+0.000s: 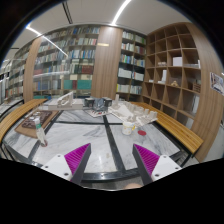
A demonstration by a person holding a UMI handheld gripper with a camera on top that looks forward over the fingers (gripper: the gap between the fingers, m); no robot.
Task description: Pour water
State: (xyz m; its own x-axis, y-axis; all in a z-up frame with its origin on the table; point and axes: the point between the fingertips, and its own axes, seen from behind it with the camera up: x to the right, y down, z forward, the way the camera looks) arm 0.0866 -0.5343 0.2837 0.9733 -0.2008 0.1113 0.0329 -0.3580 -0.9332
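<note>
**Jaws spread above the surface, vessels not yet reached**

Gripper view: the gripper point(113, 160) is held high, its jaws spread with nothing between the magenta pads point(72, 159). Beyond them a pale glossy surface point(95, 135) crossed by dark seams is seen. Small whitish vessels point(130, 124), too small to be identified surely, stand toward its far right edge, well ahead of the jaws. Wooden bookshelves point(80, 65) fill the background. The vessel is judged light, rigid and possibly slippery; it would best be taken around mid-body.
</note>
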